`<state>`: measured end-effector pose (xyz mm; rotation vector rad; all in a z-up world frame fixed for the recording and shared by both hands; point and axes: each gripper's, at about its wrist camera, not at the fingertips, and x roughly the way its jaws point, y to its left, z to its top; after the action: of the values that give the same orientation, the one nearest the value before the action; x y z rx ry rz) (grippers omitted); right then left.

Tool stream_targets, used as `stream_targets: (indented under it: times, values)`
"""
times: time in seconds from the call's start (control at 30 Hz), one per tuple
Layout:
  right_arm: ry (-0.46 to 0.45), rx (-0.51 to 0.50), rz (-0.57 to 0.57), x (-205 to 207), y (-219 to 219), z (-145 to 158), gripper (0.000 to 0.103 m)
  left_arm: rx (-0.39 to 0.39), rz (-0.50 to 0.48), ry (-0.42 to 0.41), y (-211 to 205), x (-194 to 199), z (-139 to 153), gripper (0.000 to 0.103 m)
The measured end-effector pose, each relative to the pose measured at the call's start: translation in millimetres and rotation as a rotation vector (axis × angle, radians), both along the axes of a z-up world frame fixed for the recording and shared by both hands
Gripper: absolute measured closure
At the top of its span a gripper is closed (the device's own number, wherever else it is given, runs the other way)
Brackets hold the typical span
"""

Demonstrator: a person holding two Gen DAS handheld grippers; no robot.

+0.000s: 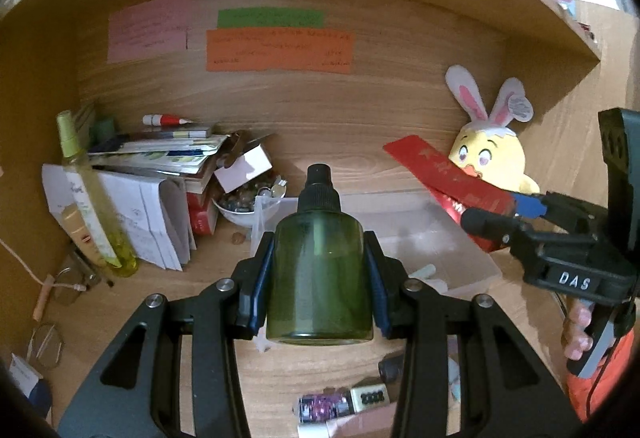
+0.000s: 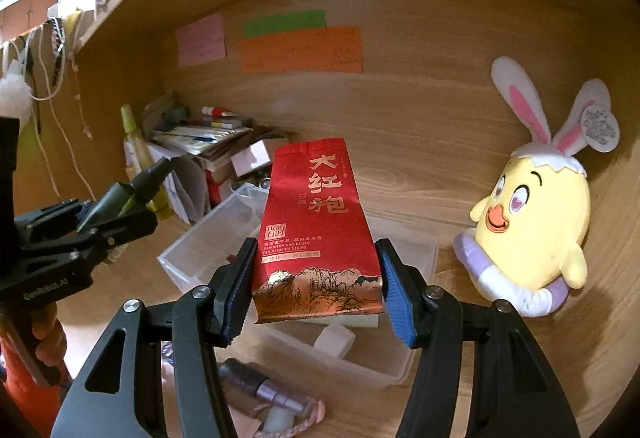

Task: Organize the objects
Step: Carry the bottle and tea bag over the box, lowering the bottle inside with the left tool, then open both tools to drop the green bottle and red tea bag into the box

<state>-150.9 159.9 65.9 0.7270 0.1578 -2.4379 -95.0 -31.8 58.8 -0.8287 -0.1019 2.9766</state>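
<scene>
Gripping green spray bottle (image 1: 320,270) | right view only: red tea packet's (image 2: 316,230) printed front

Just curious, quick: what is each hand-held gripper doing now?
Left hand-held gripper: closed on the green spray bottle.
Right hand-held gripper: closed on the red tea packet.

A clear plastic storage box (image 2: 384,370) sits mid-desk (image 1: 320,141); the yellow plush chick with rabbit ears (image 2: 532,217) stands at the right back corner, and a stack of papers and booklets (image 1: 160,157) at the left back corner.
</scene>
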Motion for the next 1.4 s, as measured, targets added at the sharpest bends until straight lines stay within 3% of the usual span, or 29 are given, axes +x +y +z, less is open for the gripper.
stream_targets:
  times: [0.2,0.73,1.3,1.4]
  values:
    - [-0.078,-0.037,-0.008,-24,2,-21,0.049,-0.009,-0.003,-0.060,4,-28,-15,0.062]
    - [-0.171,0.052,-0.038,-48,-8,-60,0.049,0.000,-0.016,-0.209,8,-77,-62,0.062]
    - [-0.210,0.130,-0.056,-58,-23,-82,0.049,-0.019,-0.037,-0.225,14,-82,-71,0.061]
    - [-0.209,0.142,-0.066,-58,-23,-84,0.048,-0.022,-0.044,-0.228,15,-80,-71,0.056]
